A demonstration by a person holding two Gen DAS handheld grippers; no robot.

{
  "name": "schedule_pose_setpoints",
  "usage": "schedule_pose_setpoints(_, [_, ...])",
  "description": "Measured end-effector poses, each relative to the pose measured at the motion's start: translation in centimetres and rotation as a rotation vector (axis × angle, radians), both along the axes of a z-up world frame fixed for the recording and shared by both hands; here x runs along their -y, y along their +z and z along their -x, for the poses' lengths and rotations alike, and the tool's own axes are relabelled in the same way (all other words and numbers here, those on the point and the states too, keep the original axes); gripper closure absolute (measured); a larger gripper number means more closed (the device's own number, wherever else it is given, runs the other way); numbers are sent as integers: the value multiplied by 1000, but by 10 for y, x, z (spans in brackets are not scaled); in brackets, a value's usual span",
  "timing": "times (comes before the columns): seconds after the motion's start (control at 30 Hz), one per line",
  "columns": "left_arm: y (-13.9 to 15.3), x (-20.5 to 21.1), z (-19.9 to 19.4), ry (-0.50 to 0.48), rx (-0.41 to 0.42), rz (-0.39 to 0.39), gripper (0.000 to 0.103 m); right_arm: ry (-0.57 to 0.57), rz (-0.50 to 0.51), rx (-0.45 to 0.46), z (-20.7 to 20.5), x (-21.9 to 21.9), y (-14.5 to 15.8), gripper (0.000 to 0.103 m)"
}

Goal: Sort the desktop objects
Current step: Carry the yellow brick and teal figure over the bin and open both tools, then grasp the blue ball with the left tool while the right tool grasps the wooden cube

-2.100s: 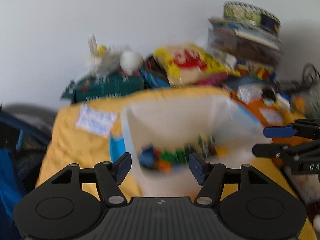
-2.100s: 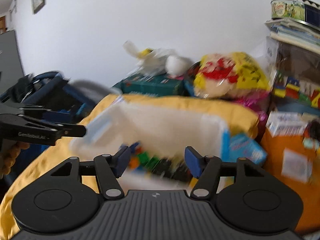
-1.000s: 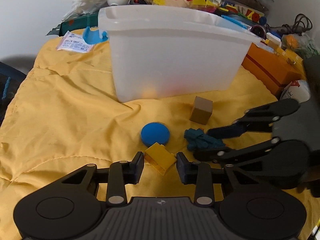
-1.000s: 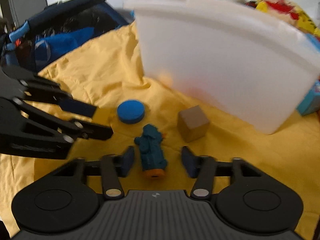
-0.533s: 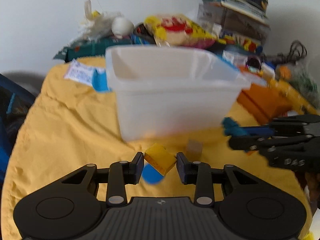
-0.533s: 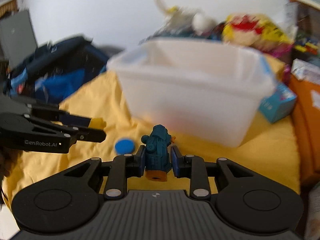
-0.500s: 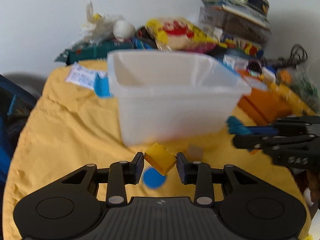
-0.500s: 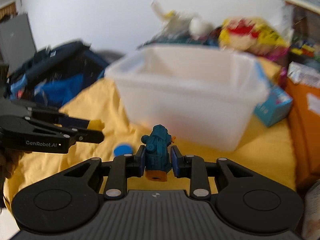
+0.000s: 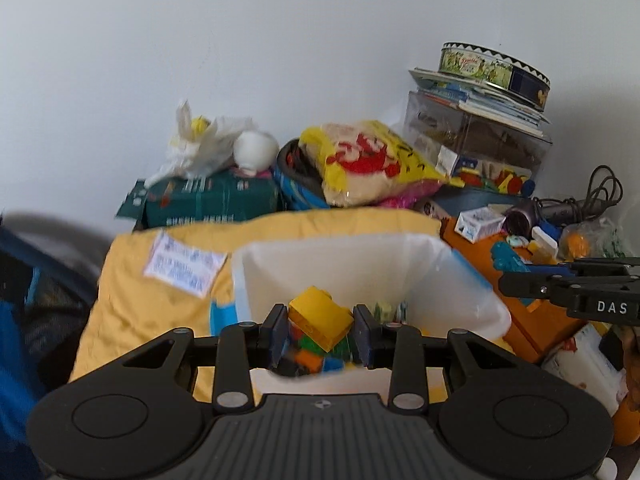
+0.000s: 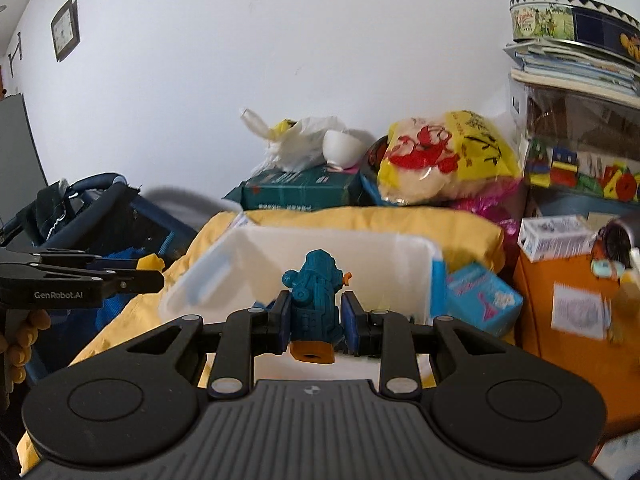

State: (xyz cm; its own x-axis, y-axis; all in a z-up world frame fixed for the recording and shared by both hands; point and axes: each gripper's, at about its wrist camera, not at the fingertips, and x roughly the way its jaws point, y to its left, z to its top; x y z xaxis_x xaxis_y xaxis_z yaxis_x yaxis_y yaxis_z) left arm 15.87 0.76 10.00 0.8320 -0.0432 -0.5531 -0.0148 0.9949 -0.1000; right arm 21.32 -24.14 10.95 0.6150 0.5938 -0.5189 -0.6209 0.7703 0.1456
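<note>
Nearest the left wrist camera, the left gripper [image 9: 321, 330] has its two flat blue pads pinching a glossy yellow plastic brick [image 9: 320, 317], a studded block held tilted above the near end of the white bin [image 9: 460, 292]. Nearest the right wrist camera, the right gripper [image 10: 313, 322] pinches a teal moulded toy figure [image 10: 314, 296] between its pads; the figure is knobbly, with an orange hollow base [image 10: 312, 353] facing the camera, and it is held over the near rim of the same bin.

The bin is a smooth, translucent white plastic tub with rounded corners. Inside it, under the brick, lies a heap of small coloured plastic blocks [image 9: 310, 354], somewhat blurred. The bin rests on a soft, rumpled yellow quilt [image 9: 132, 300].

To the right of the bin stand a light-blue carton [image 10: 482, 300] and an orange cardboard box [image 10: 568, 320]. Behind the bin lie a dark green box [image 10: 296, 190], a crinkled white plastic bag [image 10: 296, 142] and a yellow-and-red printed bag [image 10: 444, 156]. Farther right of these, a round printed tin [image 9: 494, 66] tops a stack of books.
</note>
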Motion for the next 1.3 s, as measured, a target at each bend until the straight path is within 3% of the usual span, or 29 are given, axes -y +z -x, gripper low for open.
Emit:
schedule_pose_setpoints(0.37, [33, -9, -60, -25, -26, 2, 64, 4, 53, -57, -57, -16, 24, 74])
schedule_pose_setpoints(0.57, [33, -12, -88, -24, -95, -3, 64, 23, 107, -83, -79, -31, 28, 73])
schedule_pose_setpoints(0.6, [32, -11, -91, -17, -103, -11, 62, 26, 117, -83, -81, -35, 28, 73])
schedule_pose_setpoints(0.67, [30, -12, -99, 5, -126, -9, 48, 29, 148, -80, -85, -42, 26, 73])
schedule_pose_setpoints(0.7, [28, -12, -102, 23, -139, -12, 34, 32, 160, -87, -88, -45, 24, 72])
schedule_pose_setpoints(0.73, [26, -12, -104, 44, -145, -21, 32, 31, 169, -95, -90, -48, 22, 61])
schedule_pose_setpoints(0.77, [25, -13, -105, 56, -148, -30, 32, 24, 178, -103, -93, -50, 20, 36])
schedule_pose_setpoints(0.8, [23, -13, -106, 58, -156, -34, 32, 15, 180, -103, -94, -51, 20, 26])
schedule_pose_setpoints(0.83, [21, -14, -105, 54, -162, -30, 32, 7, 179, -86, -93, -50, 19, 21])
schedule_pose_setpoints(1.0, [14, -14, -80, 3, -155, -48, 32, 35, 177, -65, -74, -46, 18, 21])
schedule_pose_setpoints(1.1, [0, -8, -45, -44, -138, -44, 32, 84, 149, -52, -40, -38, 9, 21])
schedule_pose_setpoints(1.2, [-26, -4, -6, -49, -157, -16, 32, 150, 149, -39, -3, -32, -11, 21])
schedule_pose_setpoints(1.3, [-66, 4, 23, -42, -234, 19, 32, 187, 194, -29, 32, -27, -45, 21])
